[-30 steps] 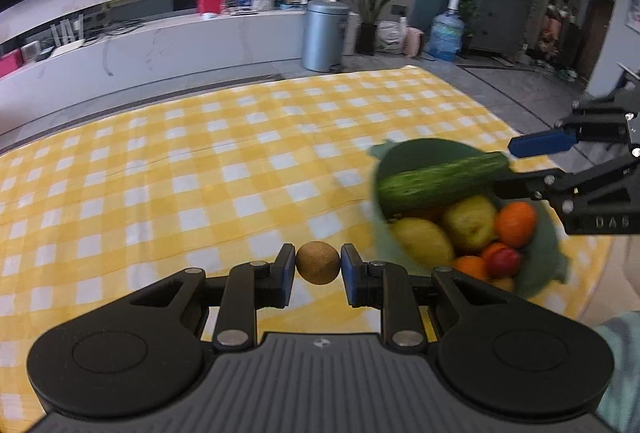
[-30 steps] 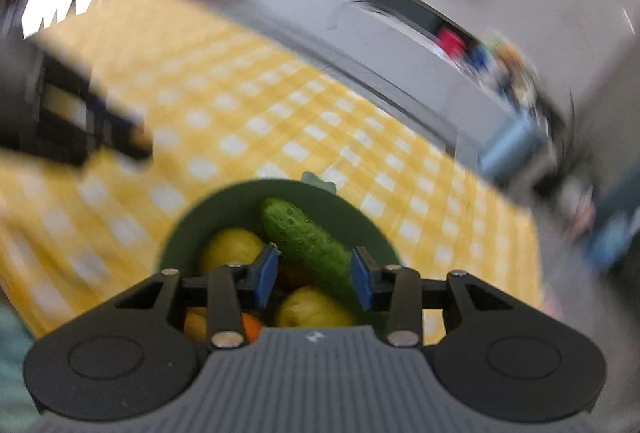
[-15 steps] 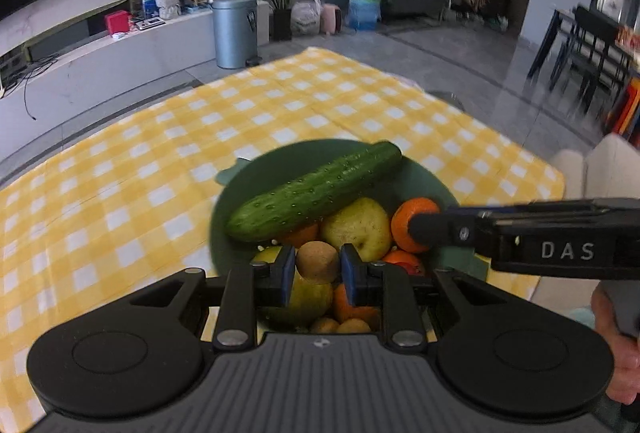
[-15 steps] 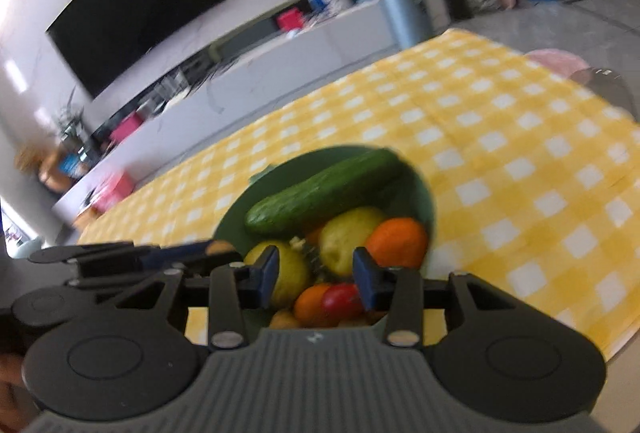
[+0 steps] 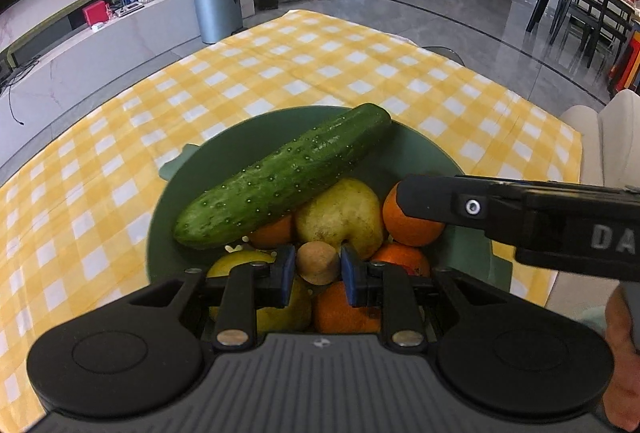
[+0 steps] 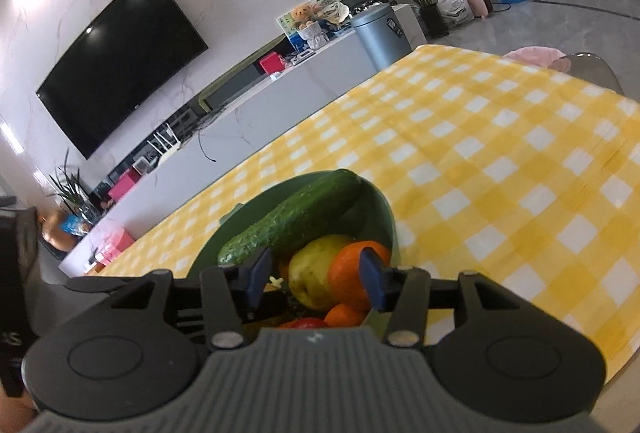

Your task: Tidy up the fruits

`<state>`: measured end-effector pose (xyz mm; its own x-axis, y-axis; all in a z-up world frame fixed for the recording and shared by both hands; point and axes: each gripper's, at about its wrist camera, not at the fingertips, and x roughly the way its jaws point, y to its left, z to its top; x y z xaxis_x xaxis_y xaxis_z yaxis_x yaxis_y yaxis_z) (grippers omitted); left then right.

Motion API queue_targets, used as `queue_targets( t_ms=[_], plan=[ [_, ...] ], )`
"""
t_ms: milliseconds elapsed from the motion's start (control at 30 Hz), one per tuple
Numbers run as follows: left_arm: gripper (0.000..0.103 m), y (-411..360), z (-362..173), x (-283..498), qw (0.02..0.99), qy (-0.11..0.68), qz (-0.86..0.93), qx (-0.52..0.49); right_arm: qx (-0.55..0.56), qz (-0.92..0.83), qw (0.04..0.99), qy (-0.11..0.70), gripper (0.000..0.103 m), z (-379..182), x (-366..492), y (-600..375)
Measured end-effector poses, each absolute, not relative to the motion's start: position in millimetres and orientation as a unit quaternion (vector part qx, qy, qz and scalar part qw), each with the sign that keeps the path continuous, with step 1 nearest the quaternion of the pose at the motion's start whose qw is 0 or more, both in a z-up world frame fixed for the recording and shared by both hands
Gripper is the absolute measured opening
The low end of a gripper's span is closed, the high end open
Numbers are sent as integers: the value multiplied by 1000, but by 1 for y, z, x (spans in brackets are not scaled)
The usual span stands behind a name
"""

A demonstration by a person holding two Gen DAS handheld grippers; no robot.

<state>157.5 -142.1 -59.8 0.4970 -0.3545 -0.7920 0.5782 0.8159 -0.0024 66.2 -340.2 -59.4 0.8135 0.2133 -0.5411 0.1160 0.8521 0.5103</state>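
Left gripper (image 5: 318,269): you are pinching a small round brown fruit (image 5: 317,263) between its blue pads, right over the fruit pile.
Right gripper (image 6: 316,275): you are keeping its jaws spread apart with nothing between them; in the left wrist view one of its fingers (image 5: 424,199) is reaching in from the right, over an orange (image 5: 408,223).
Green bowl (image 5: 432,157): it is sitting on the yellow checked tablecloth (image 5: 280,73), near your edge of the table.
Cucumber (image 5: 280,181): it is lying slantwise across the top of the pile, its far end resting against the bowl's rim.
Pear (image 5: 340,217): it is sitting just under the cucumber, beside the orange.
Lower fruit: you are partly hiding it with the left gripper; it is probably a lemon (image 5: 240,261) and more oranges.
Trash bin (image 5: 216,9): it is standing on the floor beyond the table.
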Motion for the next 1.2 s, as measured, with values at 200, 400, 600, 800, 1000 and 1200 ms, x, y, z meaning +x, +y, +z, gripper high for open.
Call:
queue_targets(
  t_ms=[200,400,600,800,1000,1200],
  plan=[
    [27,-145,-64,162,854,426,-268,131,272,37,911,309,51,-61,67,-339],
    [33,-143,-64,162,855,428,-266,124,266,37,911,312,51,-62,69,-336],
    [63,-144,-50,147,866,398,-263,147,270,36,912,307,53,-62,68,-338],
    [66,-129,-25,129,878,385,-246,146,272,40,918,286,69,-58,62,-341],
    [73,-94,8,103,907,359,-203,88,247,42,930,267,79,-45,51,-335],
    [83,-64,29,71,933,329,-136,59,205,50,949,235,91,-23,22,-319]
  ],
)
